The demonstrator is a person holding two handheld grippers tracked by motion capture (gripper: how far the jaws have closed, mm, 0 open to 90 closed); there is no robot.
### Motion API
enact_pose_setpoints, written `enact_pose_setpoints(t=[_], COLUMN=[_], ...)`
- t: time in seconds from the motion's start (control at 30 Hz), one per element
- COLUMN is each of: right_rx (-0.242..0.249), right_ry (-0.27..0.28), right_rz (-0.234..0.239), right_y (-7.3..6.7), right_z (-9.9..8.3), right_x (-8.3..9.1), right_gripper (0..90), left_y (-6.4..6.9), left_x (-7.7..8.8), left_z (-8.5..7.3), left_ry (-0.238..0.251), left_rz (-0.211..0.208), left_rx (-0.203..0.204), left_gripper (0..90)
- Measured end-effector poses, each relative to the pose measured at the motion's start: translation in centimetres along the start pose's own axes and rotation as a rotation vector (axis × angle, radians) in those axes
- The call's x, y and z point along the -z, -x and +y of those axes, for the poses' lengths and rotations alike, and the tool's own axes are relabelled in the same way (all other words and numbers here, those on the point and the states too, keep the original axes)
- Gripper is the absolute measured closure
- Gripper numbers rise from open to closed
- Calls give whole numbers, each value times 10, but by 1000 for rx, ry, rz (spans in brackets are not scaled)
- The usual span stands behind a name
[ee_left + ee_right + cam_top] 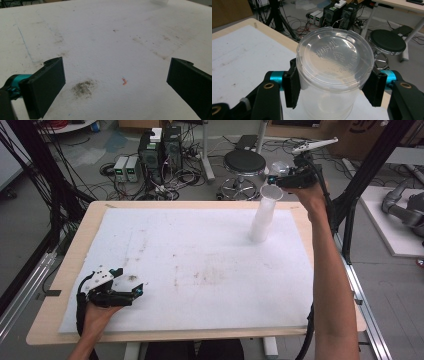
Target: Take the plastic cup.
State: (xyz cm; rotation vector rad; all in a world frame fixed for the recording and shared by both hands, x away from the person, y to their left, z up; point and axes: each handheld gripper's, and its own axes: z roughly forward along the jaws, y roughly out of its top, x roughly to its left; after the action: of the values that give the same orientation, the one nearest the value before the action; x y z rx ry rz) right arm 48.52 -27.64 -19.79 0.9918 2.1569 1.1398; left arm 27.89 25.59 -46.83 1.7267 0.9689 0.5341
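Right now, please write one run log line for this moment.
right claw: shut on cup, lifted | left claw: open, empty, low over pad

A tall stack of clear plastic cups (262,217) stands on the white foam-padded tabletop (200,265) at its far right. The right gripper (274,181) sits at the stack's top; the left gripper (136,291) rests near left.
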Motion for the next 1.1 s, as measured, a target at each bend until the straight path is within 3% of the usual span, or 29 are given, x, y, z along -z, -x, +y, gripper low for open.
enact_pose_setpoints(t=[0.37, 0.57, 0.73, 0.77, 0.83, 0.87, 0.93, 1.1], right_rx=[23, 54, 93, 106, 107, 121, 125, 152], right_ry=[34, 77, 99, 104, 105, 107, 111, 123], right_rz=[128, 222, 299, 330, 341, 367, 377, 443], right_y=[-34, -67, -101, -113, -117, -129, -133, -160], right_z=[-17, -28, -41, -46, -48, -54, -56, -70], right_x=[8, 16, 19, 18, 17, 15, 14, 7], right_gripper=[401, 401, 402, 403, 403, 403, 403, 403], left_y=[0, 1, 0, 0, 0, 0, 0, 0], left_x=[-1, -1, -1, -1, -1, -1, -1, -1], left_z=[1, 0, 1, 1, 1, 1, 1, 1], left_ry=[-11, -9, -17, -17, -16, -15, -16, -14], left_rz=[-6, -7, -9, -10, -10, -10, -10, -12], left_rx=[-7, -15, -9, -8, -8, -9, -11, -4], left_gripper=[18, 18, 18, 18, 18, 18, 18, 18])
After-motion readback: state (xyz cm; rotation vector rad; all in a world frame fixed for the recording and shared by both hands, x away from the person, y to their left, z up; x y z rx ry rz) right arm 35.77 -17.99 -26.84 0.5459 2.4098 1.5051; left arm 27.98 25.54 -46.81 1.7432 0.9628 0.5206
